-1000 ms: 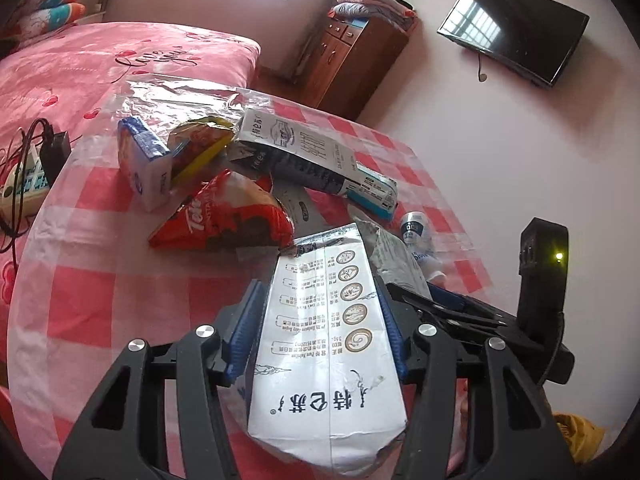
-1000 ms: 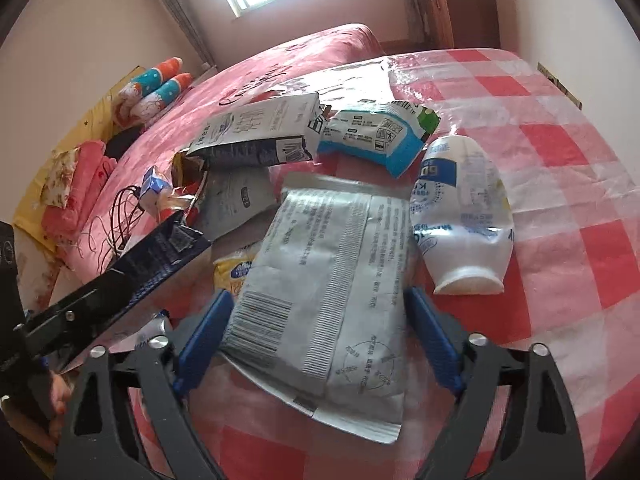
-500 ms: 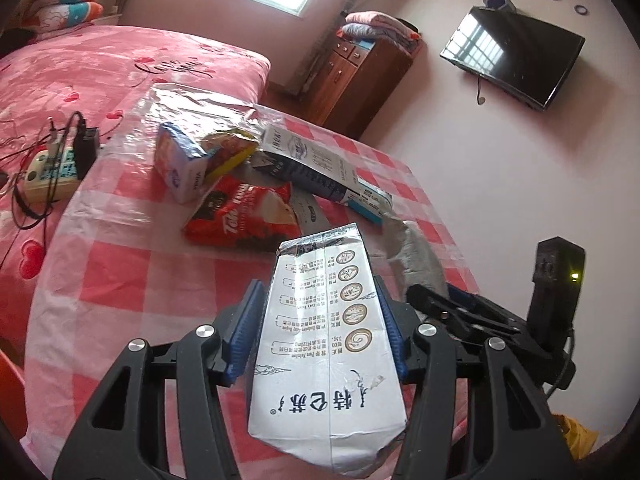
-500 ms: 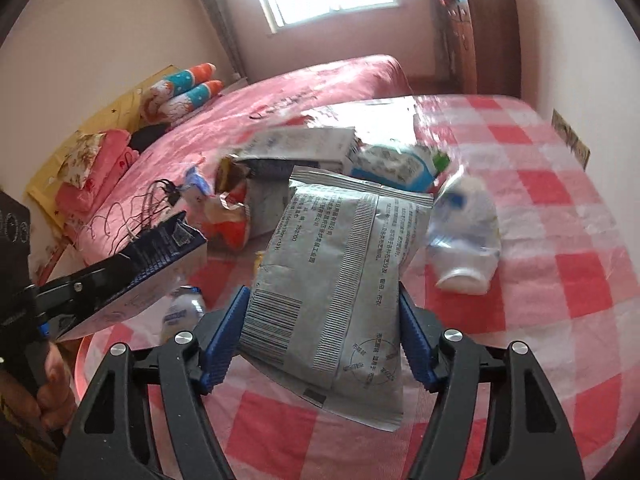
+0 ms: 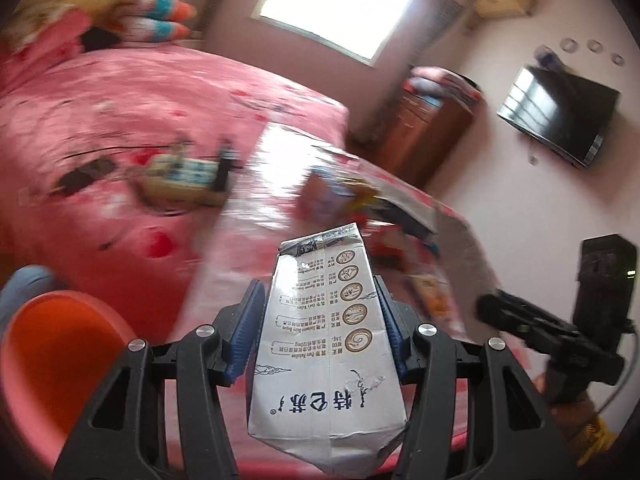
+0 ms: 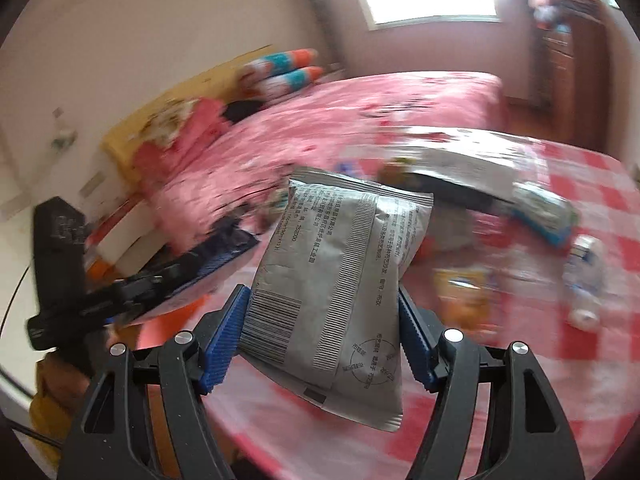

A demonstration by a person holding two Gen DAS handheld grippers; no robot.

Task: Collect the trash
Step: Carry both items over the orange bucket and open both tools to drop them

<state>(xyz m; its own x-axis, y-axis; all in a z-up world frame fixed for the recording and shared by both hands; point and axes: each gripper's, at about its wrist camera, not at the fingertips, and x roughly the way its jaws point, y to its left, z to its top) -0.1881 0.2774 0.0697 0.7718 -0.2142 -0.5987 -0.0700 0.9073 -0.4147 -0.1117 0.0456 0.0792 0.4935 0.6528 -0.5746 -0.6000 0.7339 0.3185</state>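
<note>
A silver milk carton (image 5: 324, 340) with printed round icons is clamped between the blue pads of my left gripper (image 5: 318, 288), in the air off the table's near-left edge. The right gripper (image 6: 320, 296) is shut on a grey foil pouch (image 6: 344, 264) with a barcode, lifted above the table. The left wrist view shows the right gripper (image 5: 492, 308) at the right with that pouch (image 5: 460, 256). In the right wrist view the left gripper (image 6: 160, 276) is at the left, blurred. An orange bin (image 5: 52, 360) sits at the lower left.
The red-and-white checked table (image 6: 560, 380) still carries a white bottle (image 6: 584, 276), a blue-white packet (image 6: 544, 208), a long silver carton (image 6: 460, 168) and a yellow wrapper (image 6: 460, 288). A pink bed (image 5: 100, 100) with a power strip (image 5: 184, 176) lies behind.
The right jaws closed on the grey pouch and lifted it off the table. Both grippers swung left, away from the trash pile, and the orange bin has come into the left wrist view.
</note>
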